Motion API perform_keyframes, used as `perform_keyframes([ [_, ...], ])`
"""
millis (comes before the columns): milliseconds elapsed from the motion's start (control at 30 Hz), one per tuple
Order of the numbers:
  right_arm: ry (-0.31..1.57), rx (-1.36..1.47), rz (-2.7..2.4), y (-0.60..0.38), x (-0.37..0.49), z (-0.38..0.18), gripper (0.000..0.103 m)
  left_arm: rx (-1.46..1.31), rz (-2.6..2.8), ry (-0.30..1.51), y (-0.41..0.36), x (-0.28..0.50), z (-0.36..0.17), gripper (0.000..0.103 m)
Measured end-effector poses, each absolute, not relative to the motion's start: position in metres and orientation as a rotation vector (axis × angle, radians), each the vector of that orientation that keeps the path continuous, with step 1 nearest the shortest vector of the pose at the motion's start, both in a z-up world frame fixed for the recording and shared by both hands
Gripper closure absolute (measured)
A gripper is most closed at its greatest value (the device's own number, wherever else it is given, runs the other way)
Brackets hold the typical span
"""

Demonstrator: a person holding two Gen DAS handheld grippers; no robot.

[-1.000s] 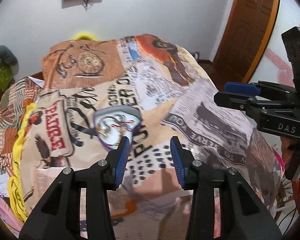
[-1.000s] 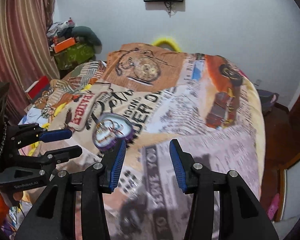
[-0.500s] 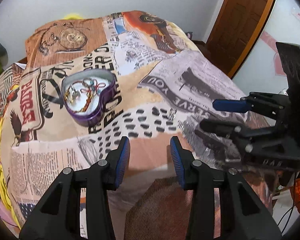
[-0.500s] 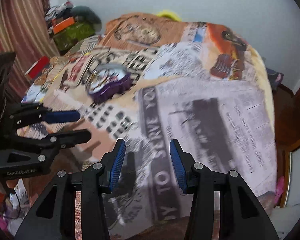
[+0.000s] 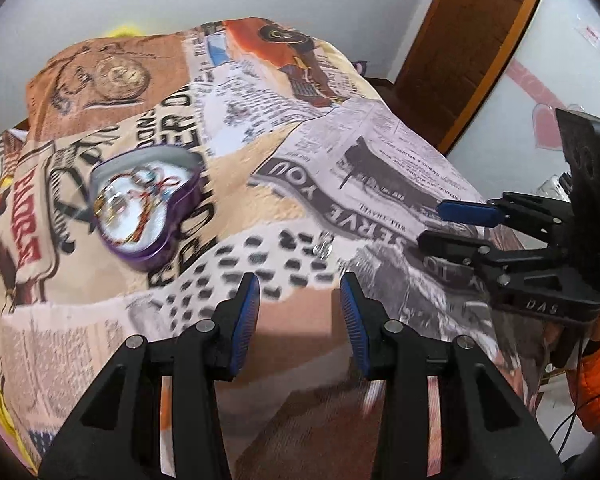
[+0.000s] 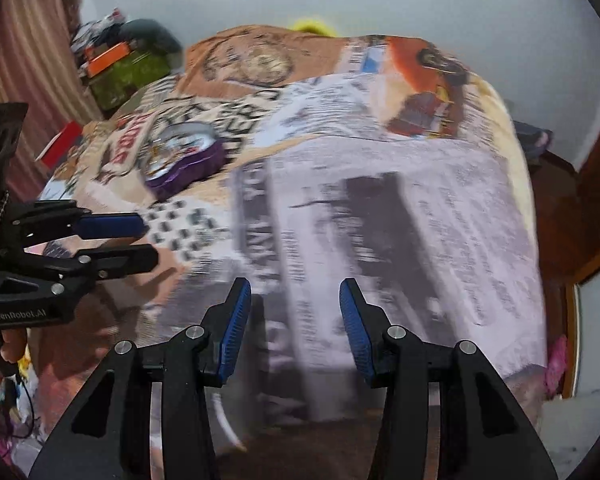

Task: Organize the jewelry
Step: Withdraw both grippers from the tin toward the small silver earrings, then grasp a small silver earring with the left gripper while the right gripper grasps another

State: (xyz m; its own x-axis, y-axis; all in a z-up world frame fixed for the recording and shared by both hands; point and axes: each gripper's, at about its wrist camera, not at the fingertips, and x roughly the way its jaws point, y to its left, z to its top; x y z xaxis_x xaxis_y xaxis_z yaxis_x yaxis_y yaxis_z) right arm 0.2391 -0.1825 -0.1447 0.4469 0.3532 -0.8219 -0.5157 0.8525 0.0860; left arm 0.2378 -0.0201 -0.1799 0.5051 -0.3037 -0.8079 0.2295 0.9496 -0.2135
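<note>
On the newspaper-print patchwork bedspread sits a purple heart-shaped tin box, lid off, with a white lining. It holds a loose tangle of jewelry: red and gold cords or chains and some small shiny pieces, too blurred to count. Well apart from the tin, on the black-spotted patch, lies a small silvery piece of jewelry, perhaps a ring or earring; blur hides its exact shape.

That loose piece looks light, hard and slippery, and the soft cloth under it will likely give way when pressed, so a pinch across its widest part, pads low to the fabric, seems best. The tin looks stiff and light; its rim or side wall offers the surest hold.

Both tongs are spread wide and carry nothing. The left gripper hovers near the silvery piece, just short of it. The right gripper hangs over the grey printed panel, away from both tin and piece.
</note>
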Motion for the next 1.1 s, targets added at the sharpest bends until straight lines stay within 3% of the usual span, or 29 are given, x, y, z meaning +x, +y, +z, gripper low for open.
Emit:
perform_keyframes([
  [367, 0.988, -0.152, 0.543, -0.19, 0.244, -0.149, 0.061, -0.017, -0.367, 1.016, -0.046, 0.266, -0.192, 0.095],
  [900, 0.941, -0.268, 0.691, -0.118, 0.253, -0.152, 0.061, -0.04, -0.256, 0.881, -0.007, 0.237, -0.168, 0.095],
  [967, 0.945, -0.268, 0.702, -0.112, 0.254, -0.154, 0.064, -0.049, -0.245, 0.867, 0.0, 0.235, -0.165, 0.095],
  [1033, 0.964, -0.277, 0.718, -0.106, 0.255, -0.158, 0.08, -0.06, -0.238, 0.861, 0.006, 0.233, -0.164, 0.095],
  [1100, 0.971, -0.301, 0.732, -0.1, 0.253, -0.162, 0.086, -0.068, -0.236, 0.858, 0.01, 0.231, -0.164, 0.095],
])
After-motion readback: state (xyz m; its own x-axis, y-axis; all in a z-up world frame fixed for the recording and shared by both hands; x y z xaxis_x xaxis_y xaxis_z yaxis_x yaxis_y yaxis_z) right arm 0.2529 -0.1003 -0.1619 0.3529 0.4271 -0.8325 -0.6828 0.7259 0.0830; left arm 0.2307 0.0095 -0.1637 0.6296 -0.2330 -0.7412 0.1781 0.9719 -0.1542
